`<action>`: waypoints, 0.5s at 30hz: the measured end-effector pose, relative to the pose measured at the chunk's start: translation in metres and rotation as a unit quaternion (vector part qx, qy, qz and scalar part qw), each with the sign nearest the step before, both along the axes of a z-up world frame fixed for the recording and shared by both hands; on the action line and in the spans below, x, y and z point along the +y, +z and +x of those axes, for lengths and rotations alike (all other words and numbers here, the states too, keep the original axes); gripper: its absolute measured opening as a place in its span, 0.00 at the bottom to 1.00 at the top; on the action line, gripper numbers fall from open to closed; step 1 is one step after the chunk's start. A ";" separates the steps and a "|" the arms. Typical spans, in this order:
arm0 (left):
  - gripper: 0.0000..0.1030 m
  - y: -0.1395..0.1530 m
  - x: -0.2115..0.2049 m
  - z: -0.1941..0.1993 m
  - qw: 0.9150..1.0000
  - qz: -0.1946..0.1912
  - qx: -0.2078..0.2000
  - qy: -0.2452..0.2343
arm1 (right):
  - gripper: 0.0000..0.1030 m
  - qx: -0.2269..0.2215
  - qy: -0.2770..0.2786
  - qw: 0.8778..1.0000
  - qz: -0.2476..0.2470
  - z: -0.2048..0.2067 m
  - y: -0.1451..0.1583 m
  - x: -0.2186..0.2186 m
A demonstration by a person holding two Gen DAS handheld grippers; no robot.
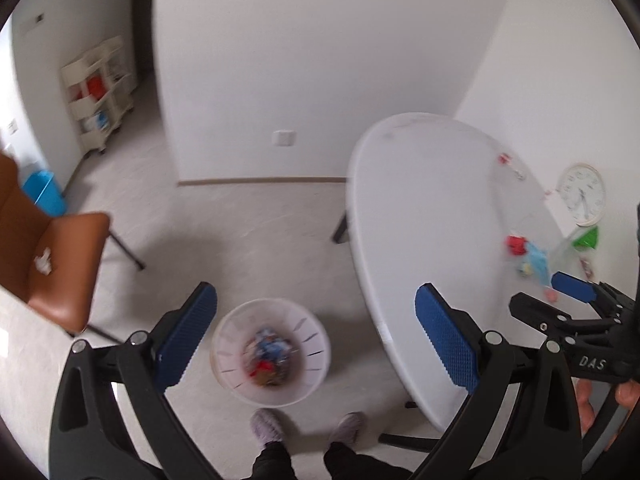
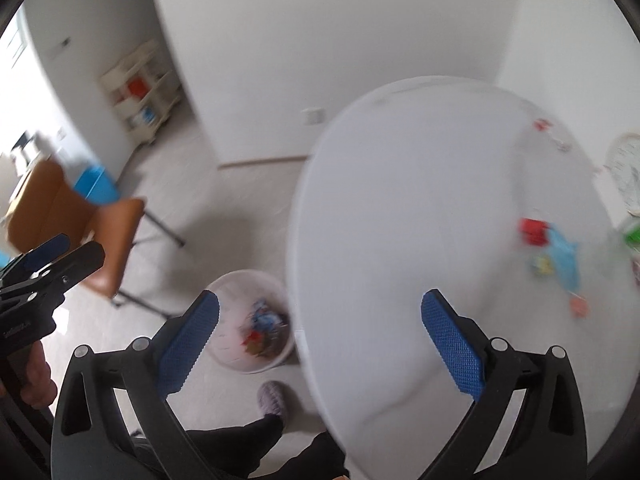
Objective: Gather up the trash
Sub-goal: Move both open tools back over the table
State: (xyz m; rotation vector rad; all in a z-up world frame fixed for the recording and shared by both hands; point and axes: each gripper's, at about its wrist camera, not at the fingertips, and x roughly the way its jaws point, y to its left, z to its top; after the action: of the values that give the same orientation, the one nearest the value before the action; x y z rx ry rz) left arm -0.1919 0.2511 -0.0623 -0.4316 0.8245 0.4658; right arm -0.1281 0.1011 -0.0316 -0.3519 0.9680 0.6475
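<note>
Both the left gripper (image 1: 316, 300) and right gripper (image 2: 320, 308) are spread wide and empty; trash (image 1: 268, 356) is seen in the bin (image 1: 224, 332).

Two wrist views high above the floor, angled downward, sharing white bin (image 1: 270, 354) and table (image 1: 420, 216).

Left tongs (image 1: 316, 336): jaws spread wide, nothing between the blue pads (image 1: 188, 336); pointing steeply downward. Right tongs (image 2: 320, 336): jaws spread wide, empty, likewise angled down. Bare fingers (image 1: 628, 394) wrap the right handle; a hand (image 2: 38, 380) grips the left. Person's legs in dark trousers (image 1: 272, 460), grey slippers (image 1: 266, 426).
</note>
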 end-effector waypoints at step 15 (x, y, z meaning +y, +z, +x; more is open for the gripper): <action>0.92 0.009 -0.135 0.105 0.992 0.022 0.000 -0.126 | 0.97 -0.018 -0.105 0.994 0.029 0.053 0.014 -0.134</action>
State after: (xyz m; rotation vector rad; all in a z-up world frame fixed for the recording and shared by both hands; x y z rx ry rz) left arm -0.0873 0.1162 -0.0530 -0.2810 0.8538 0.2490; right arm -0.0754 -0.0333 -0.0176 -0.2052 0.9357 0.4759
